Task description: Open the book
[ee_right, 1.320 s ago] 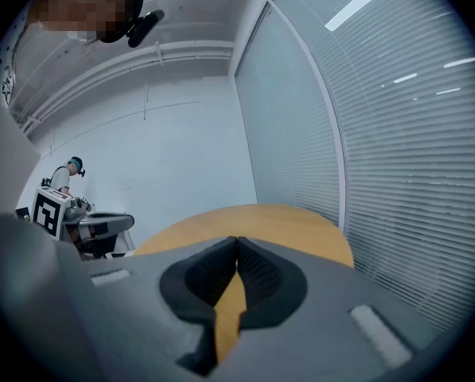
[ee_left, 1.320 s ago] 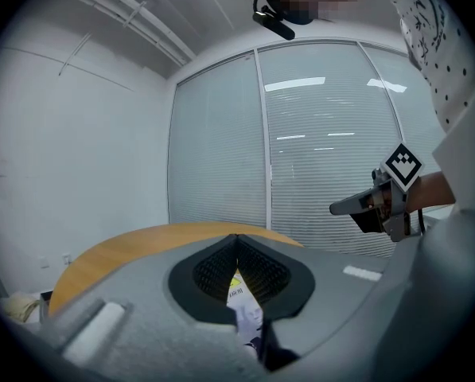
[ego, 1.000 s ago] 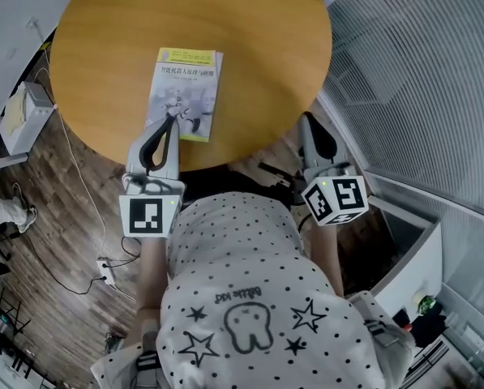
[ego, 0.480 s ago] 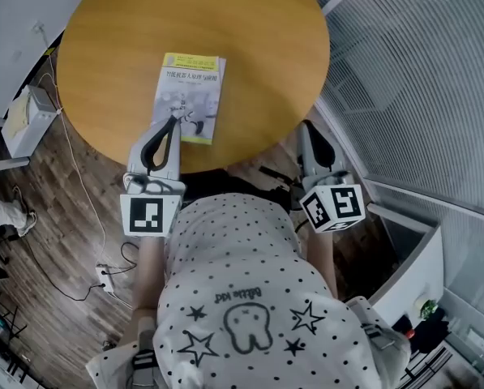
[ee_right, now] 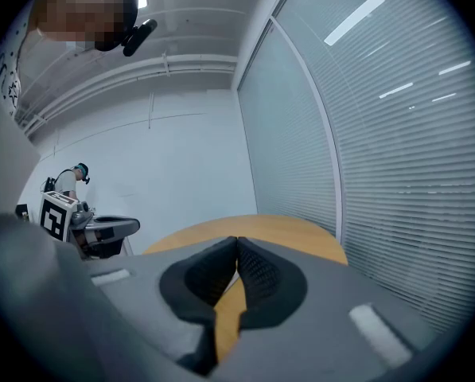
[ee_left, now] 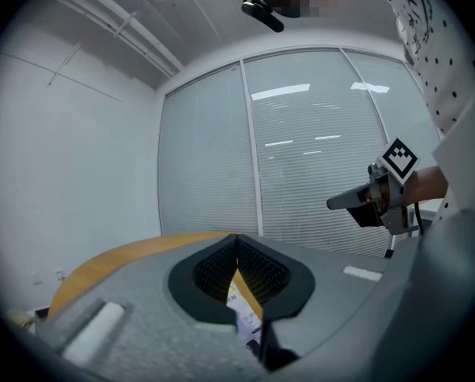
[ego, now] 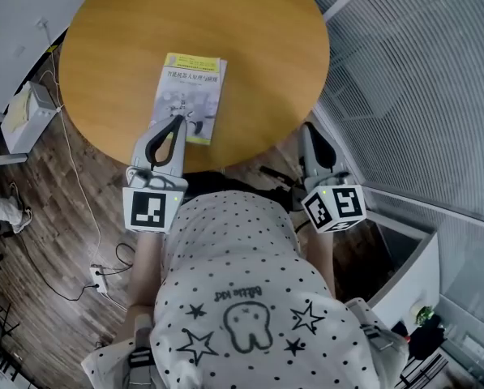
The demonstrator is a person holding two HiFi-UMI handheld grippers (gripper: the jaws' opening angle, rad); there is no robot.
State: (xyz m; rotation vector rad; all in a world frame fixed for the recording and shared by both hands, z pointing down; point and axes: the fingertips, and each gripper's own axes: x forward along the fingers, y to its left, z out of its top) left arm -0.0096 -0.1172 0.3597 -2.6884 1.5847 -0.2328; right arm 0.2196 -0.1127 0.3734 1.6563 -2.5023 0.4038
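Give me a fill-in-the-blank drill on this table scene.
The book lies ___ on the table.
The table is ___ in shape.
The left gripper has its jaws ___.
The book's top band is ___.
Missing words: closed; round; shut; yellow.

Your right gripper, jaws closed on nothing, faces the wooden table, with your left gripper to its left.
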